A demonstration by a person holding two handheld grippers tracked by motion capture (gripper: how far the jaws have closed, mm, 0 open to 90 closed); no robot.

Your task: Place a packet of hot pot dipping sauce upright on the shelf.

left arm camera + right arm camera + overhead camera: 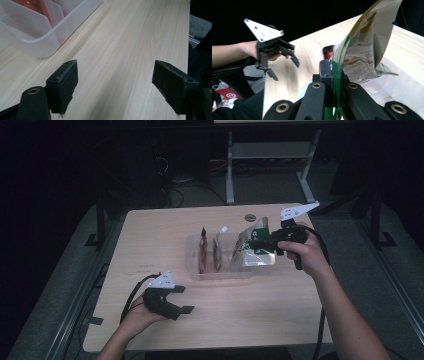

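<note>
Right now my right gripper point(264, 241) has its jaws pinched tight on the edge of the green and white snack bag point(251, 251), which hangs at the right end of the clear plastic bin point(192, 254), its lower part down inside. Two red packets point(203, 252) stand upright in the bin's left compartments. My left gripper point(184, 299) sits low over the bare wooden table point(150, 240) near the front edge, well apart from the bin, jaws spread wide with nothing between them
</note>
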